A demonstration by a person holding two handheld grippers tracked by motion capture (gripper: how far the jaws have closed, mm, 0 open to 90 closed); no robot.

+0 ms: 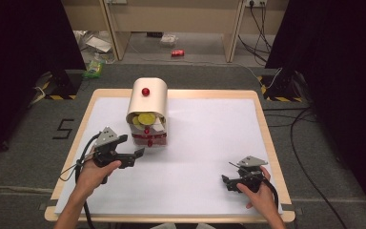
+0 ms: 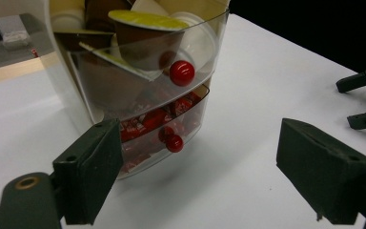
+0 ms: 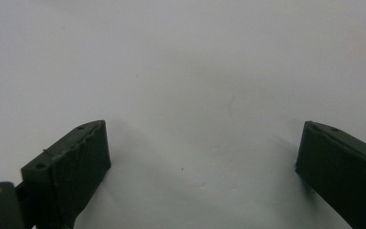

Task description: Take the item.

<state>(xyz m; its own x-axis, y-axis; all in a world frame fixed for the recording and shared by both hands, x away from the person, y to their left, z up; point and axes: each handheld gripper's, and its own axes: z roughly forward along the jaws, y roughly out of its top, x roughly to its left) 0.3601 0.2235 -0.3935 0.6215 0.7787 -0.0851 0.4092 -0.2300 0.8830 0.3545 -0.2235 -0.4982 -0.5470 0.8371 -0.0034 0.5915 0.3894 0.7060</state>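
Note:
A cream, round-topped dispenser point(image 1: 147, 101) with a red knob point(image 1: 145, 91) stands at the back middle of the white table point(image 1: 209, 143). Its clear upper drawer point(image 2: 198, 45) holds capsules with yellow lids point(image 2: 145, 20) and has a red knob point(image 2: 181, 72). The lower drawer point(image 2: 190, 114) holds red packets point(image 2: 152, 119) and has its own red knob point(image 2: 174, 142). My left gripper point(image 1: 132, 145) point(image 2: 199, 143) is open just in front of the lower drawer, its jaws either side of that knob and apart from it. My right gripper point(image 1: 228, 172) point(image 3: 202, 148) is open over bare table at the front right.
The table's wooden rim point(image 1: 267, 138) frames the white sheet. Beyond it on the floor lie a red can point(image 1: 177, 53), packets point(image 1: 95, 67) and cables point(image 1: 300, 143). Dark curtains stand at both sides. In the left gripper view the right gripper's fingers point(image 2: 364, 119) show far off.

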